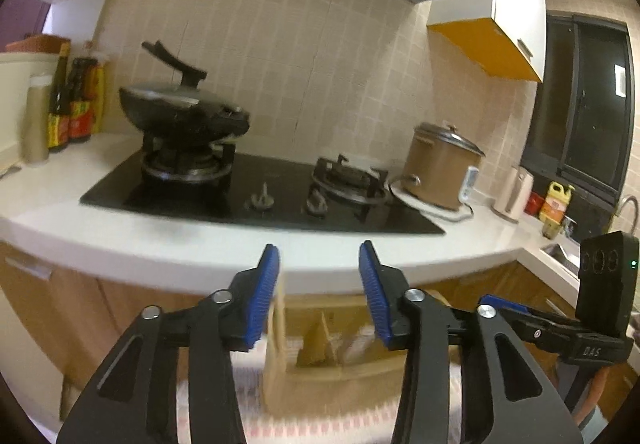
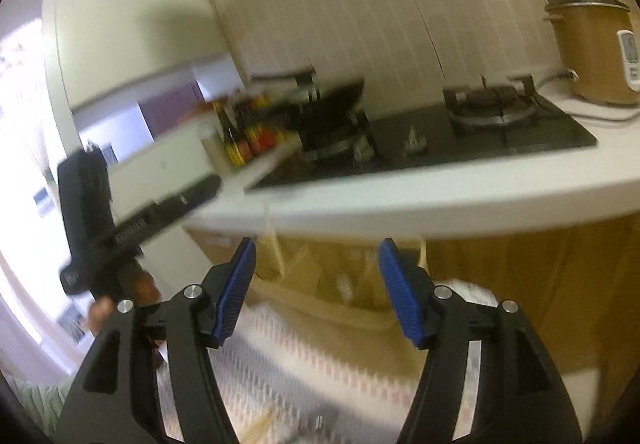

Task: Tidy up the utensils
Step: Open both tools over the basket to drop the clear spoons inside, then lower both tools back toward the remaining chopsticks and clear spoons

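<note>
My left gripper (image 1: 319, 264) is open and empty, held up in front of the white counter edge. Below it stands a beige divided organizer box (image 1: 332, 360) on a patterned cloth (image 1: 248, 384). My right gripper (image 2: 316, 260) is open and empty too, above the same box (image 2: 320, 284) and cloth (image 2: 304, 364). What the box holds is blurred; no utensil shows clearly. The right gripper's body shows at the right edge of the left wrist view (image 1: 560, 328), and the left gripper's body shows at the left of the right wrist view (image 2: 120, 220).
A white counter (image 1: 200, 248) carries a black gas hob (image 1: 256, 196) with a lidded black wok (image 1: 180, 112), a brown rice cooker (image 1: 440, 168) and sauce bottles (image 1: 72, 104). Wooden cabinets lie under it. A sink (image 1: 560, 256) is at the far right.
</note>
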The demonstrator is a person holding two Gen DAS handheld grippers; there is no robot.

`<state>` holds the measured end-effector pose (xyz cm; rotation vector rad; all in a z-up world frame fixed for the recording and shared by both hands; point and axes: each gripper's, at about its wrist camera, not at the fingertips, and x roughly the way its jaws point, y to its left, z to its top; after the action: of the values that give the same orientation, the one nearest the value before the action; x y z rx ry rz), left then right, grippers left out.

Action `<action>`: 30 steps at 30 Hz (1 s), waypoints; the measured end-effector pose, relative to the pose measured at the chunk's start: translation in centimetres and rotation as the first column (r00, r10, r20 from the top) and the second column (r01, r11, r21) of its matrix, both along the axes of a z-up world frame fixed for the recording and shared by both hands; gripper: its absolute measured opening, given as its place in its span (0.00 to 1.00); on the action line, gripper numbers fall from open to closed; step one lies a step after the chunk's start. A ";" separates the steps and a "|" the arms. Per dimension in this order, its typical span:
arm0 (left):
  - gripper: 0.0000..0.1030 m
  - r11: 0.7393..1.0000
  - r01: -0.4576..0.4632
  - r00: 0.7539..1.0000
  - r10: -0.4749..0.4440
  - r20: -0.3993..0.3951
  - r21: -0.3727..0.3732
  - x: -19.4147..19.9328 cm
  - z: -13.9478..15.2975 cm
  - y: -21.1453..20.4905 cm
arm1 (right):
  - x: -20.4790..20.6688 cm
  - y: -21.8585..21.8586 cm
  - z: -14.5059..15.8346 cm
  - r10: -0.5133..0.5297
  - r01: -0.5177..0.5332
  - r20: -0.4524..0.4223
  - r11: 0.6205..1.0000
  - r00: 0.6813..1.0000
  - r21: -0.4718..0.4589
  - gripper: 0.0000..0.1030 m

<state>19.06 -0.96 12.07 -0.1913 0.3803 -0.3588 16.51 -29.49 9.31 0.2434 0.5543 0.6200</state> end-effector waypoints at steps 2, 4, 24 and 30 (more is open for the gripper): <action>0.42 1.000 0.025 0.997 -0.025 -0.068 0.006 -1.6 -0.5 1.0 | -1.8 0.8 -0.6 -0.025 0.018 -0.084 0.996 0.996 -0.086 0.58; 0.42 0.998 0.056 0.988 -0.052 -0.144 0.022 -2.6 -1.4 1.5 | -3.0 1.6 -1.7 -0.048 0.020 -0.160 0.985 0.986 -0.170 0.58; 0.31 0.892 0.335 0.769 -0.073 -0.635 0.303 -6.9 -17.4 -3.0 | -5.4 3.4 -13.7 -0.264 0.004 -0.574 0.911 0.775 -0.412 0.39; 0.27 0.889 0.309 0.781 -0.033 -0.623 0.339 -6.7 -18.1 -3.2 | -5.7 5.2 -13.8 -0.304 0.002 -0.525 0.867 0.795 -0.498 0.34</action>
<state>12.33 -4.16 -6.04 0.1766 1.1144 -0.3852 10.84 -24.26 -4.49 0.0048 1.2644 0.2085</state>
